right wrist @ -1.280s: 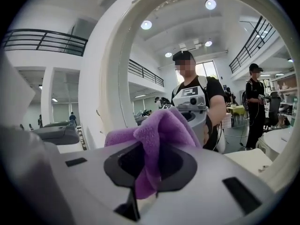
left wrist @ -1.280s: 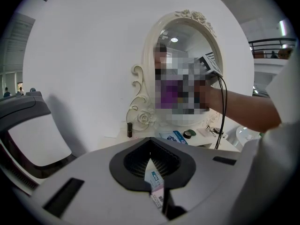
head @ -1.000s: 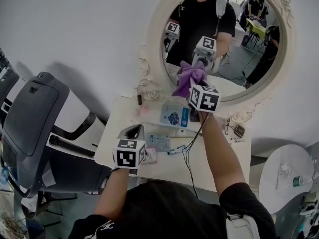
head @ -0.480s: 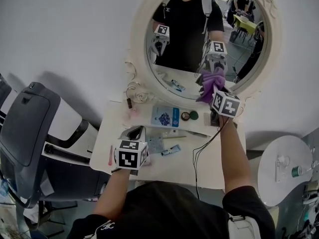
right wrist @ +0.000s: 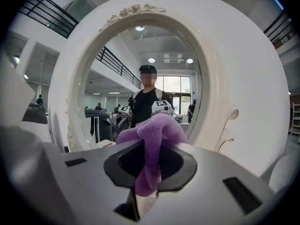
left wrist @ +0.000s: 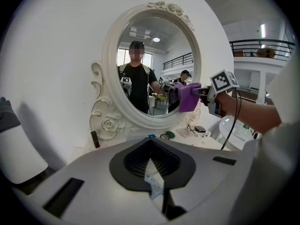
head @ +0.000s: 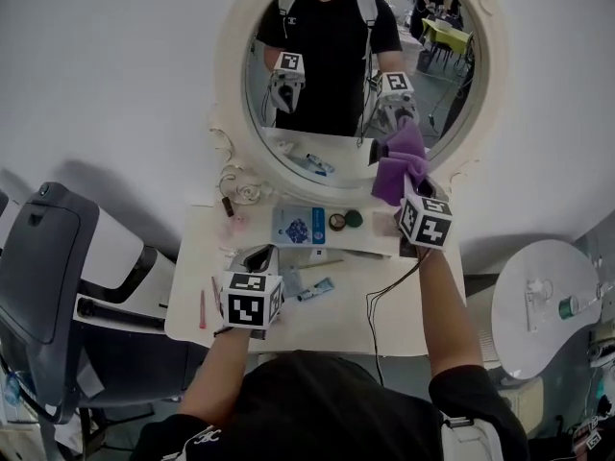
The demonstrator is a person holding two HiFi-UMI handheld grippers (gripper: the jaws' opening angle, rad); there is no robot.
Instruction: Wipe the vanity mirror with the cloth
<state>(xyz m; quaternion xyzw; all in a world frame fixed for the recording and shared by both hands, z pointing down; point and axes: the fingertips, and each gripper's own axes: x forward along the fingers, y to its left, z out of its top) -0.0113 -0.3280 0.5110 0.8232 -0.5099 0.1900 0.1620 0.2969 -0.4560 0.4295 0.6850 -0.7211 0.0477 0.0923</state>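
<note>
1. Two hand-held grippers work at a white vanity table [head: 288, 327]; the oval vanity mirror [head: 336, 154] stands at its back, against the wall.
2. Right gripper [head: 408, 200]: jaws clamped on the purple cloth [head: 398, 166], whose bunched end bulges out past them (plainest in the right gripper view).
3. Cloth position: raised to the lower right part of the glass, close by the ornate white frame [head: 229, 161], where it meets its own reflection.
4. Left gripper [head: 258, 259]: jaws together with nothing between them, held low over the table's front left part, well apart from the mirror.
5. Table top: a blue-printed card [head: 298, 226], two small round tins [head: 338, 221], a thin black cable [head: 380, 305].
</note>
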